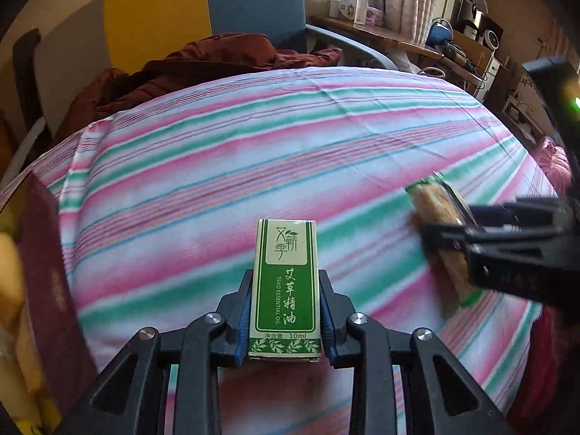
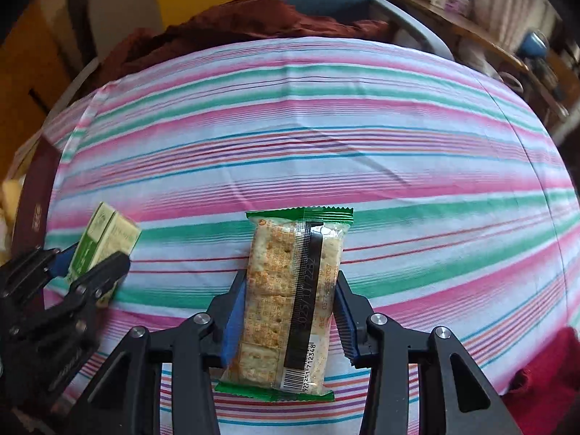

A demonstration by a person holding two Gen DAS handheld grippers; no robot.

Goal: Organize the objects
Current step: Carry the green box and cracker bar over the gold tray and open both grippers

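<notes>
My left gripper (image 1: 285, 282) is shut on a small green and white essential oil box (image 1: 285, 286), held above the striped sheet. The same box (image 2: 108, 243) and left gripper (image 2: 96, 259) show at the left of the right wrist view. My right gripper (image 2: 288, 282) is shut on a clear cracker packet with green ends (image 2: 290, 301), held lengthwise between the blue pads. In the left wrist view the right gripper (image 1: 444, 237) and the blurred packet (image 1: 440, 217) are at the right.
A pink, green and white striped sheet (image 1: 235, 152) covers the surface. A dark red box (image 1: 47, 290) with yellow items (image 1: 11, 290) sits at the left edge. Rumpled maroon cloth (image 1: 203, 61) and a blue chair (image 1: 261, 3) lie beyond; red cloth (image 2: 543, 366) lies at the right.
</notes>
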